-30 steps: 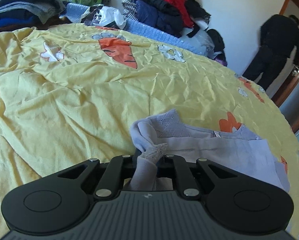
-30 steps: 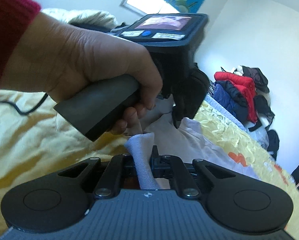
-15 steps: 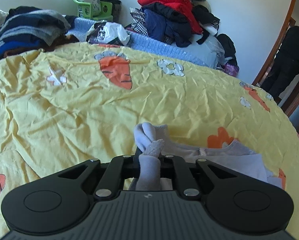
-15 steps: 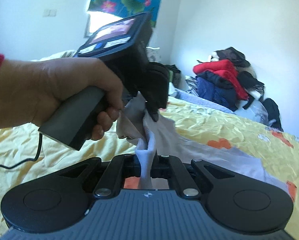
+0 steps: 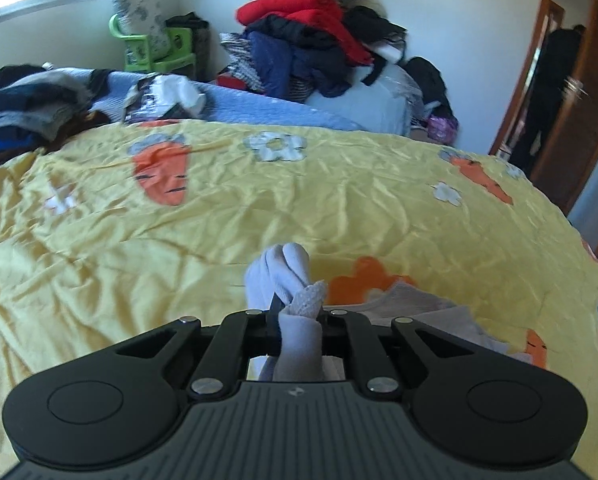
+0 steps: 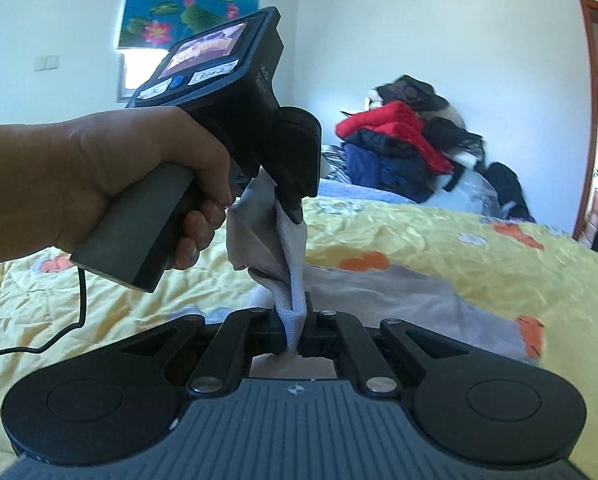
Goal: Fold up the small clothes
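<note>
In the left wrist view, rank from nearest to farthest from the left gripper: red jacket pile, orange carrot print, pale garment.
1. pale garment, clamped in the left gripper.
2. orange carrot print, left on the yellow bedspread.
3. red jacket pile, against the far wall.

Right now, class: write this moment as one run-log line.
left gripper: shut on pale garment | right gripper: shut on pale garment | garment: part lifted, rest on yellow bedspread | step: fold under way

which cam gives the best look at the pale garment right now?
Right wrist view. It shows the pale garment pinched by both the left hand-held gripper and the right hand-held gripper, its body trailing on the yellow bedspread. The left wrist view shows only a bunched corner.
</note>
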`<act>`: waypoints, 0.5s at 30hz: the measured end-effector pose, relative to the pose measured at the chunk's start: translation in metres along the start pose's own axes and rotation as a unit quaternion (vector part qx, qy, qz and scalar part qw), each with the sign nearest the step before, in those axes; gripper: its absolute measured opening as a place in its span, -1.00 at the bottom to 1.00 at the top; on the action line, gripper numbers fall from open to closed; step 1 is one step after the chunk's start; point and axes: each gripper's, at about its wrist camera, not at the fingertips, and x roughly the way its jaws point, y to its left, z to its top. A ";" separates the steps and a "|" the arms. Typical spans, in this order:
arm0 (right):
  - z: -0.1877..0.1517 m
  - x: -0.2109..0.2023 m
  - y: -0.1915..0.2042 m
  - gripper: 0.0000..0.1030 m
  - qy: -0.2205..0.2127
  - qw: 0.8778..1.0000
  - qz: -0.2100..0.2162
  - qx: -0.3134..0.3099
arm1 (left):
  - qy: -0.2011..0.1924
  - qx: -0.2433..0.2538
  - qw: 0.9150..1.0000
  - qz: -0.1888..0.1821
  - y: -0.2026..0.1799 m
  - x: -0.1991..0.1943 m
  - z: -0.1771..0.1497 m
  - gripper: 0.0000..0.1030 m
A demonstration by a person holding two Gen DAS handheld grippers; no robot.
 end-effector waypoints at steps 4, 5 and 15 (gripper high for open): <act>-0.005 -0.004 -0.022 -0.91 0.005 1.000 -0.013 0.017 | 0.003 0.021 1.000 -0.010 -0.030 0.007 -0.001 -0.81; -0.006 -0.004 -0.026 -0.91 0.005 1.000 -0.016 0.020 | 0.003 0.027 1.000 -0.012 -0.036 0.009 -0.002 -0.81; -0.021 -0.007 -0.071 -0.91 0.022 0.997 -0.033 0.071 | 0.020 0.066 0.997 -0.028 -0.095 0.034 -0.012 -0.81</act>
